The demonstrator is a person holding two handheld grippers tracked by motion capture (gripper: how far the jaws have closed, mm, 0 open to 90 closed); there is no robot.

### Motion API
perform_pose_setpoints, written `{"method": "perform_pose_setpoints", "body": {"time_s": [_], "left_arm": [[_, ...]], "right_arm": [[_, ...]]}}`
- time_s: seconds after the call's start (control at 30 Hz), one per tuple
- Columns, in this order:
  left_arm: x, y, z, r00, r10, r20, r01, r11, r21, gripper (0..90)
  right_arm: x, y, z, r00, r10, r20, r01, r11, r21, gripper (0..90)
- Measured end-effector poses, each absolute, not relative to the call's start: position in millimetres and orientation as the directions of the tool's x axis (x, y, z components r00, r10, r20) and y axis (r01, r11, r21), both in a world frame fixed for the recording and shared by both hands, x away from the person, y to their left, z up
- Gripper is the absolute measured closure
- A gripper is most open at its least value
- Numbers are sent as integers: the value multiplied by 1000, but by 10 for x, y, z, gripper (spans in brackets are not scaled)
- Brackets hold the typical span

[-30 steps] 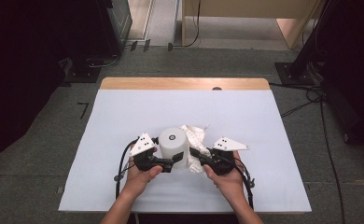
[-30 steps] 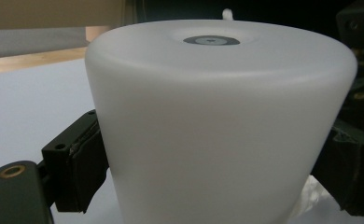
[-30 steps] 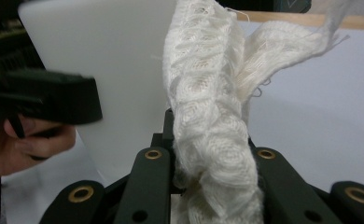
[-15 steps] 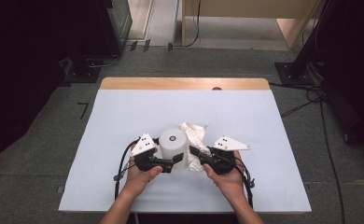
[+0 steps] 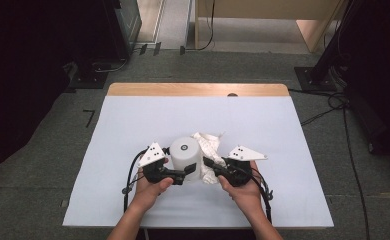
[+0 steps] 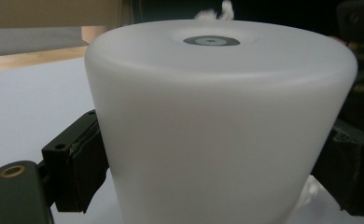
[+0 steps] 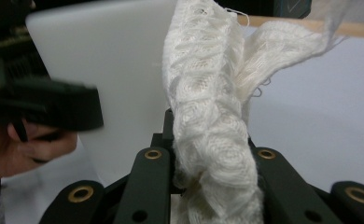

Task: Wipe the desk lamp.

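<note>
Both grippers are engaged: my left gripper (image 5: 189, 169) jaws clamp the white frosted plastic cylinder (image 5: 185, 158) between them, my right gripper (image 5: 209, 163) pinches the white knitted cloth (image 7: 208, 116), so wiping comes next, I judge.

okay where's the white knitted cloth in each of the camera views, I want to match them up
High view: the white knitted cloth lies crumpled just right of centre, against the white cylinder, by the right gripper.
Left gripper view: a small tuft of it peeks over the cylinder's top edge.
Right gripper view: it rises up the middle of the picture, pinched between the jaws.
Shared landmark: the white cylinder, clamped by the left gripper.
</note>
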State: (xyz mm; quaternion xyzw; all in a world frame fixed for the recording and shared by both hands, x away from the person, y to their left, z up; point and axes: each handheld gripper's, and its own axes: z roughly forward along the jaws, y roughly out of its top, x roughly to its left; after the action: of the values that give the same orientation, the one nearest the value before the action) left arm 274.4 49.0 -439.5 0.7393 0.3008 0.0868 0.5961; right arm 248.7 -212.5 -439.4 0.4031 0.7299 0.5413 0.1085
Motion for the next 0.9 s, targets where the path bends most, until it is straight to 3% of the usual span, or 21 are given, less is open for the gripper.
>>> {"method": "perform_pose_setpoints", "body": {"time_s": [0.2,0.67,0.9], "left_arm": [[2778,594,-4379,783,568,-252,350,-70,934,85],[2701,298,-4539,824,537,-181,333,-199,922,85],[2705,240,-4648,806,587,-81,291,-273,917,84]], "right_arm": [[2490,-2013,-4523,-652,699,292,504,112,857,764],[2446,-2236,-4239,-635,716,289,429,16,903,766],[2483,-2399,-4223,-605,742,289,423,-9,906,764]]}}
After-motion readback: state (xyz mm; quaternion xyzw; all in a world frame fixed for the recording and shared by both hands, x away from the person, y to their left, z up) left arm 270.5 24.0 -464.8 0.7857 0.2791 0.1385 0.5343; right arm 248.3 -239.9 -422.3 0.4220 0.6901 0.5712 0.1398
